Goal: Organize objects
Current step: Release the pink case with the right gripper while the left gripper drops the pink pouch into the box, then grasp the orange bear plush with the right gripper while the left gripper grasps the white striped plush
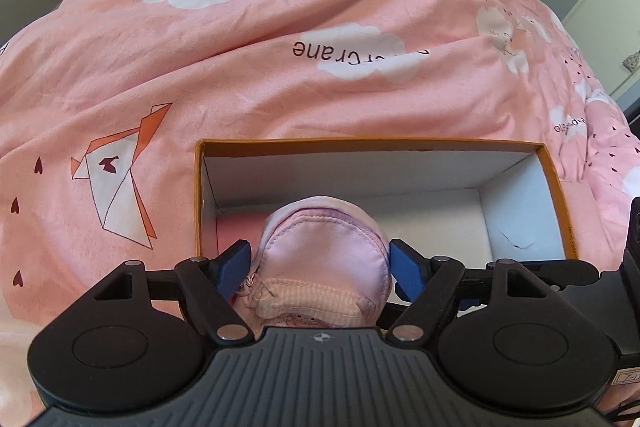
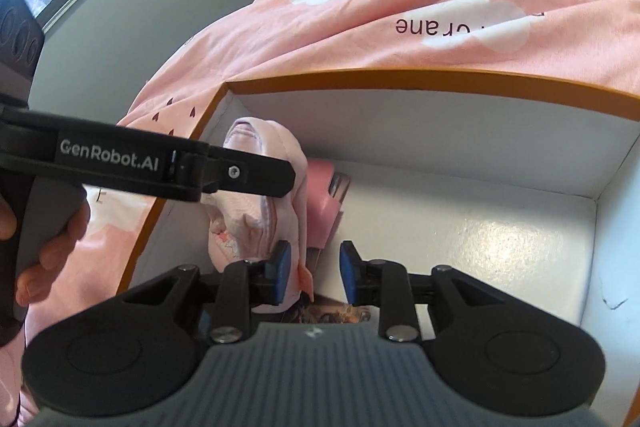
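An orange-rimmed cardboard box (image 1: pixel 372 143) (image 2: pixel 400 79) with white inner walls lies on the pink bedding. A pale pink zip pouch (image 1: pixel 324 255) (image 2: pixel 248 223) stands in the box's left end. My left gripper (image 1: pixel 320 263) straddles the pouch, jaws spread wide; its blue pads sit right at the pouch's sides without squeezing it. In the right wrist view one left finger (image 2: pixel 240 173) crosses in front of the pouch. My right gripper (image 2: pixel 316 267) is inside the box just right of the pouch, open, with nothing clasped between its pads.
A flat pink item (image 2: pixel 324 195) and a printed picture card (image 2: pixel 336 311) lie on the box floor beside the pouch. A pink quilt (image 1: pixel 280 67) with cloud and crane prints surrounds the box. A person's hand (image 2: pixel 40 247) holds the left gripper's handle. The box floor (image 2: pixel 480 247) to the right is bare white.
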